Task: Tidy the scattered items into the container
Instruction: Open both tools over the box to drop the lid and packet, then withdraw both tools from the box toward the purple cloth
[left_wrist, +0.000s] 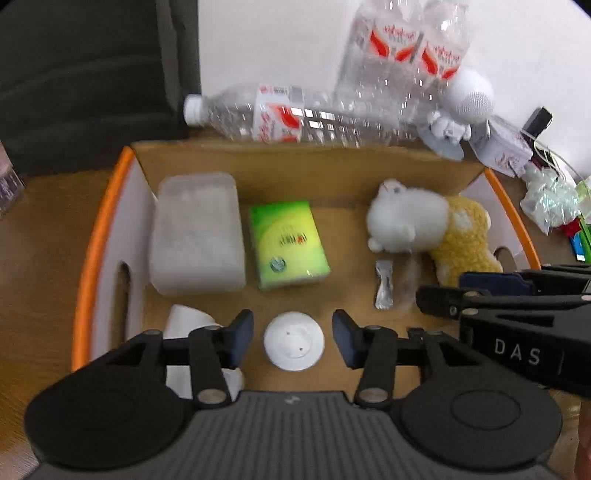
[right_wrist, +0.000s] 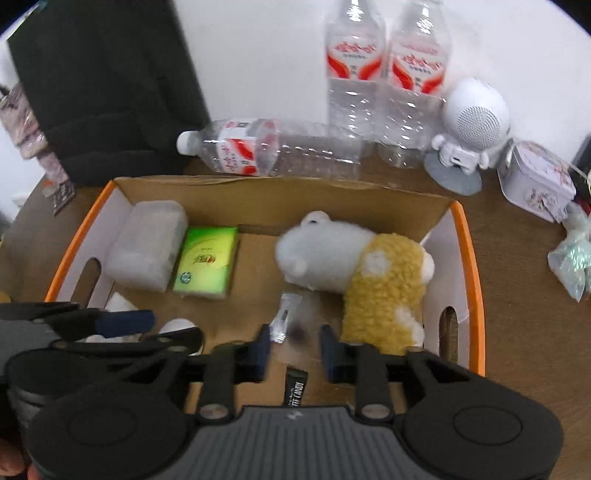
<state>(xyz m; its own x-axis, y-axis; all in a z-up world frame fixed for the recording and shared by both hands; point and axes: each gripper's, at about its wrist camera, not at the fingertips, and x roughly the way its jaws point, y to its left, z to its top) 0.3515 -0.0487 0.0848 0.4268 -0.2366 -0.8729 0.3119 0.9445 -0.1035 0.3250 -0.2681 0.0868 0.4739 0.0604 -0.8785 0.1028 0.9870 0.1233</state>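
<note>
Both grippers hang over an orange-rimmed cardboard box (left_wrist: 99, 236) standing on the wooden counter (left_wrist: 40, 258), each pointing steeply down into it. In the left wrist view, the left gripper (left_wrist: 293, 341) occupies the lower centre of the frame; its jaws stand apart with nothing pressed between the pads, and a white round disc (left_wrist: 294, 340) lies on the box floor in the gap, seen between the two pads. The right gripper (right_wrist: 293, 350) sits at lower centre of the right wrist view; its jaws are likewise parted and grip nothing, with a black candy sachet (right_wrist: 296, 387) lying on the box floor below the gap and a small clear wrapper (right_wrist: 282, 319) just above the left pad. Inside the box, left to right in the left wrist view: a frosted plastic case (left_wrist: 197, 232), a green tissue pack (left_wrist: 288, 243) just beside it, and a white and yellow plush toy (left_wrist: 424, 225) at the right wall. A white crumpled item (left_wrist: 184, 321) lies at the lower left corner of the box, partly hidden. Behind the box on the counter, at the top of the frame, lie one toppled water bottle (left_wrist: 280, 114), two upright bottles (right_wrist: 388, 81), a white astronaut speaker (right_wrist: 469, 125) and a small tin (right_wrist: 535, 181).
</note>
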